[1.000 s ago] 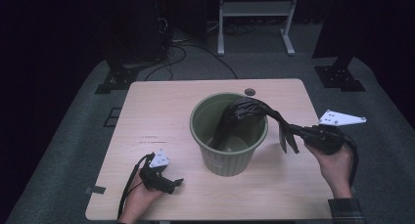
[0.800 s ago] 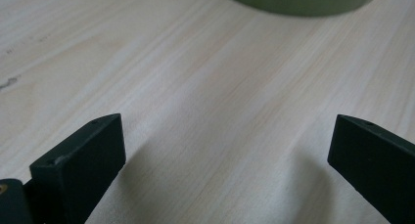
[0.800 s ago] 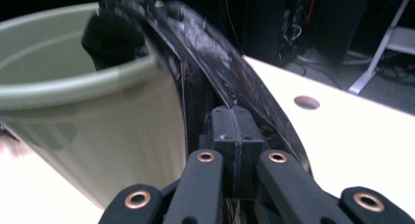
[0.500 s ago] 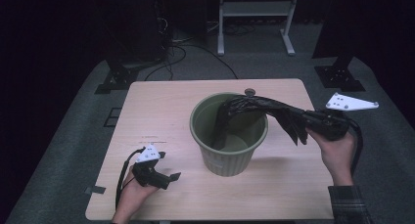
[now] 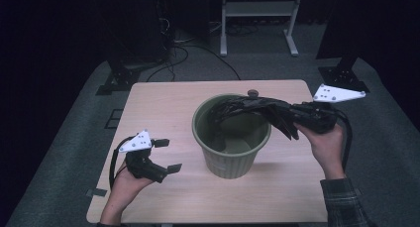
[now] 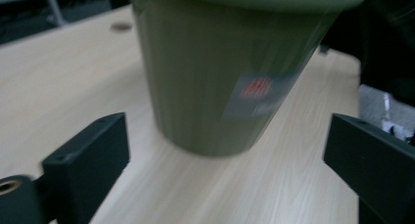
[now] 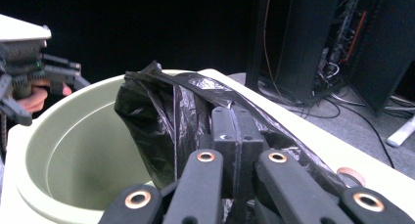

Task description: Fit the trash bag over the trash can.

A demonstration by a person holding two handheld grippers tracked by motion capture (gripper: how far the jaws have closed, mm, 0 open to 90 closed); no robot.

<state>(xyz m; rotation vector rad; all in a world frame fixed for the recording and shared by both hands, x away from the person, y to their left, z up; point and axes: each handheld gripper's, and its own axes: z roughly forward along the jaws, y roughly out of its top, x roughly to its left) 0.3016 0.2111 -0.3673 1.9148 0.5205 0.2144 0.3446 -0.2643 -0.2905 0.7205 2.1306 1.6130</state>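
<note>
1. The green bin [image 5: 232,138] sits mid-table [image 5: 163,103], and everything's arranged around it.
2. The right gripper [image 5: 292,114] has its jaws clenched on a black bin bag [image 5: 247,108], which stretches from the bin's right rim across the opening. Looks like it's held high so the bag can be spread over the rim.
3. The left gripper [image 5: 168,155] waits left of the bin, jaws spread wide and empty, aimed at its wall, probably to steady it.

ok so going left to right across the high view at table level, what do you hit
left tool held open in the left hand → green bin → black bag stretched over the bin's rim → right tool shut on the bag → right hand
</note>
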